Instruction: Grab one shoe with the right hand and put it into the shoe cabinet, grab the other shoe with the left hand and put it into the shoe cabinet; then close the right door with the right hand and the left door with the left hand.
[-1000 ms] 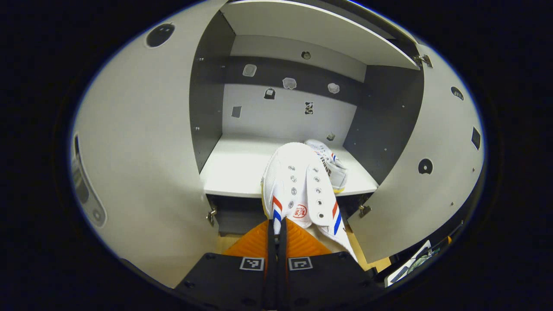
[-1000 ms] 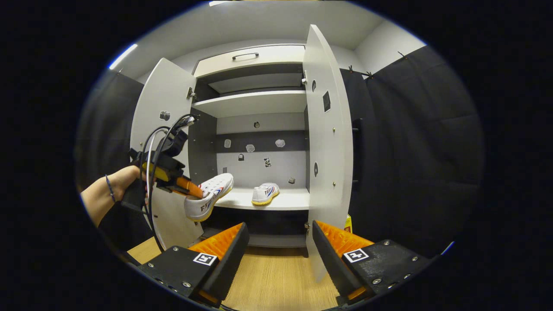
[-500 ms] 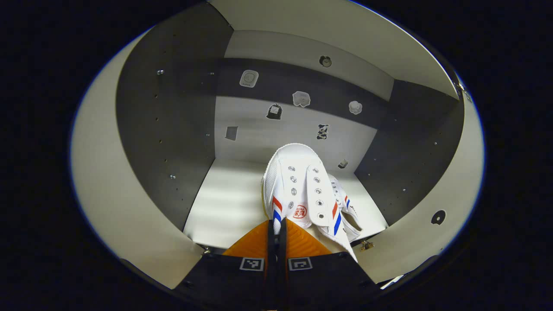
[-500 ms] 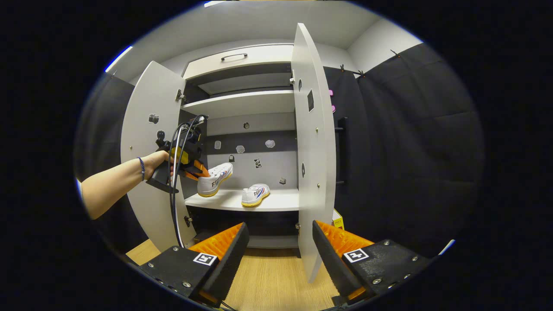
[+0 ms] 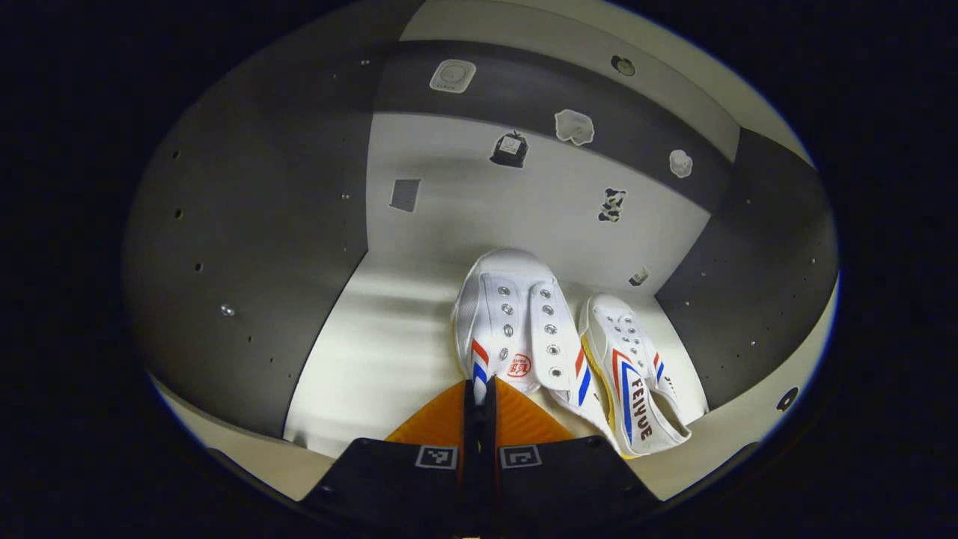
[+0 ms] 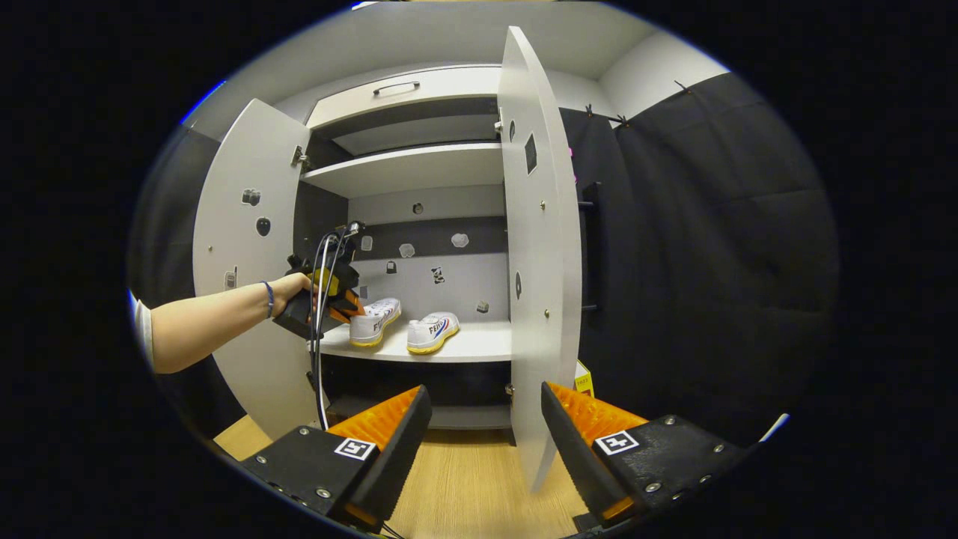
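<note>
Left hand-held gripper point(image 5: 479, 393): your fingers are pressed together on the heel end of the white shoe point(image 5: 513, 329), gripping it. From the right gripper view you see this gripper point(image 6: 352, 308) with your hand point(image 6: 290, 288) behind it, reaching into the shoe cabinet point(image 6: 408, 168) at the left side of the opening.

Held shoe: white, with red and blue stripes and metal eyelets, toe pointing to the back wall. It sits low over the lower shelf point(image 5: 374, 352); whether its sole rests on the shelf or hangs just above it, you cannot tell from either view.

Second shoe point(image 5: 632, 374): the same kind, lying on the same shelf just beside the held one, on its right in the left gripper view. In the right gripper view it point(image 6: 430, 333) stands near the middle of the shelf.

Right hand-held gripper point(image 6: 479, 419): your fingers are spread wide apart with nothing between them, held well back from the cabinet above the wooden floor point(image 6: 464, 486).

Doors: the left door point(image 6: 243, 247) and the right door point(image 6: 535, 247) both stand swung open.

Interior: grey side walls, a pale back panel with a dark band across it, small stickers point(image 5: 510, 148) on both. An upper shelf point(image 6: 419, 168) lies above, and a drawer front with a handle point(image 6: 395, 87) tops the cabinet.
</note>
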The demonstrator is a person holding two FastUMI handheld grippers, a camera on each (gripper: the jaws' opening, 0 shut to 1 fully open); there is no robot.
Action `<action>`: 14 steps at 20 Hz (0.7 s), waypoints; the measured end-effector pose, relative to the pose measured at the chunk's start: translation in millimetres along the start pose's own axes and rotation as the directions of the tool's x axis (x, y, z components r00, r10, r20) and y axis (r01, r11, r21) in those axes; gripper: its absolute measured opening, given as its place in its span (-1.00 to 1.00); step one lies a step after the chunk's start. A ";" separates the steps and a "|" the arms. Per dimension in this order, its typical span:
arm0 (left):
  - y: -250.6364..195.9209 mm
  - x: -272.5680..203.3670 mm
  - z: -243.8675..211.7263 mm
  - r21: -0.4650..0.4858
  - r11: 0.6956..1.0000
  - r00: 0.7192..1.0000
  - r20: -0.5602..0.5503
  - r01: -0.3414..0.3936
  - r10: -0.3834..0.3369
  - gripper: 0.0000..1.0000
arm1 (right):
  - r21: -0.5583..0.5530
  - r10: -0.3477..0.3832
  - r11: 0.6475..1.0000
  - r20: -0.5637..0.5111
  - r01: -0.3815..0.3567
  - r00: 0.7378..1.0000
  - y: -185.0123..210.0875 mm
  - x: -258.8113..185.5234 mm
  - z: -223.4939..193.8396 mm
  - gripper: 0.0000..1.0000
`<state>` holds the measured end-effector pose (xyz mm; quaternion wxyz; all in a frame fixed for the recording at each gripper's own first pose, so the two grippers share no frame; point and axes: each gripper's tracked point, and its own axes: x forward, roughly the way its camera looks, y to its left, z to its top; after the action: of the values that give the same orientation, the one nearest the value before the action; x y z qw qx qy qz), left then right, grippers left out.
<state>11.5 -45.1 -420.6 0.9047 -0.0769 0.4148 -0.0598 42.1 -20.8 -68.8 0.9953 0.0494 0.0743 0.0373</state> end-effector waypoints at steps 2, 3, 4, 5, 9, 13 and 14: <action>1.1 4.2 -5.1 0.005 1.000 1.000 -0.019 -0.010 0.010 -0.87 | 0.002 -0.002 1.000 -0.002 0.002 1.000 -0.1 2.4 -0.3 0.82; 3.0 5.2 -5.4 0.009 1.000 1.000 -0.024 -0.019 0.019 -0.87 | 0.004 -0.003 1.000 -0.002 0.003 1.000 -0.3 2.1 -0.5 0.82; 3.9 6.8 -4.6 0.003 1.000 0.999 -0.023 -0.026 0.026 -0.89 | 0.005 -0.003 1.000 -0.003 0.003 1.000 -0.4 2.5 -0.9 0.82; 4.3 7.5 -6.3 0.001 0.999 0.999 -0.028 -0.034 0.034 -0.84 | 0.006 -0.006 1.000 -0.005 0.006 1.000 -0.9 2.4 -2.0 0.82; -0.8 5.4 4.8 -0.020 1.000 0.999 0.031 -0.012 0.013 -0.46 | 0.019 -0.007 1.000 -0.010 0.007 1.000 -1.1 1.4 -3.6 0.82; 1.4 -9.6 24.8 0.038 0.999 0.991 0.129 -0.038 0.033 0.04 | 0.015 -0.014 1.000 -0.008 0.014 1.000 -3.2 -3.1 -1.8 0.82; -4.3 -15.4 29.0 0.045 0.999 0.988 0.156 -0.020 0.013 -0.09 | 0.013 -0.019 1.000 -0.006 0.019 1.000 -5.1 -4.7 -1.5 0.82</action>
<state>23.3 -44.1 -389.7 0.9363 -0.0567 0.3422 -0.0556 37.6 -26.1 -70.1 0.9950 0.0549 0.0781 0.0276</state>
